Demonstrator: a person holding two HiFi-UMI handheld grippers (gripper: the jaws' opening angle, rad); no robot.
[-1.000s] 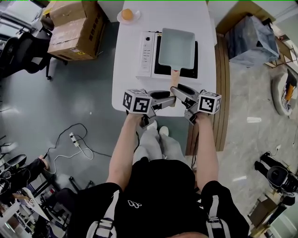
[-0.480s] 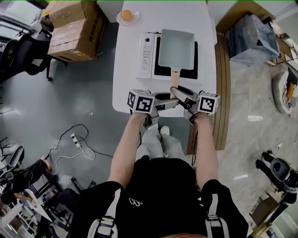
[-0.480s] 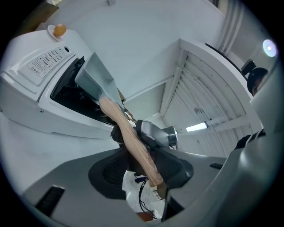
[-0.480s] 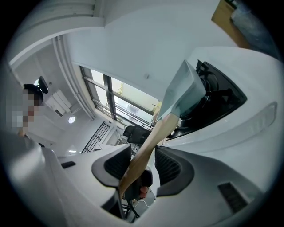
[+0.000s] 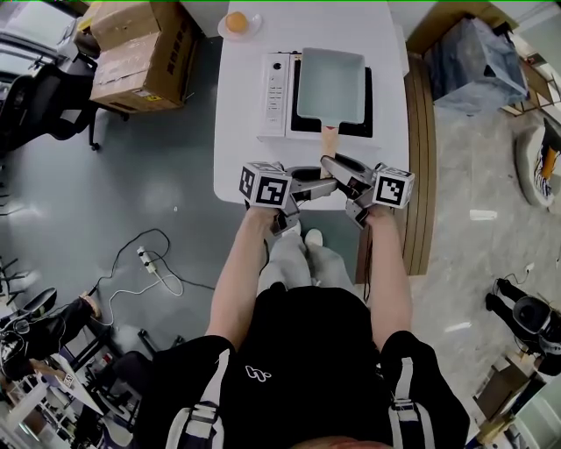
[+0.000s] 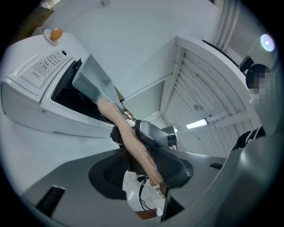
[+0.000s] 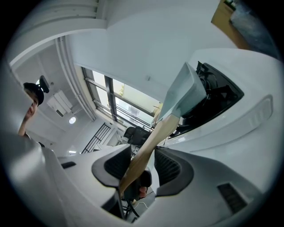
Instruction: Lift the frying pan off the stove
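Note:
A pale grey rectangular frying pan point(image 5: 331, 81) sits over the black top of a white stove point(image 5: 279, 95) on the white table point(image 5: 241, 149). Its wooden handle point(image 5: 330, 140) points toward me. Both grippers meet at the handle's end. The right gripper point(image 5: 333, 168) comes in from the right. In the right gripper view, the handle point(image 7: 148, 148) runs between the pads of the gripper point(image 7: 143, 165), which press on it. The left gripper point(image 5: 317, 186) reaches in from the left. In the left gripper view, the handle point(image 6: 128, 139) fills the gap between the pads of the gripper point(image 6: 142, 166).
An orange on a small plate point(image 5: 237, 23) sits at the table's far left corner. Cardboard boxes point(image 5: 140, 53) stand on the floor to the left, and a wooden panel point(image 5: 421, 175) runs along the table's right side. A cable and power strip point(image 5: 140, 259) lie on the floor.
The left gripper has moved right, up to the handle's end. The right gripper's jaws have narrowed onto the handle. The pan stays over the stove.

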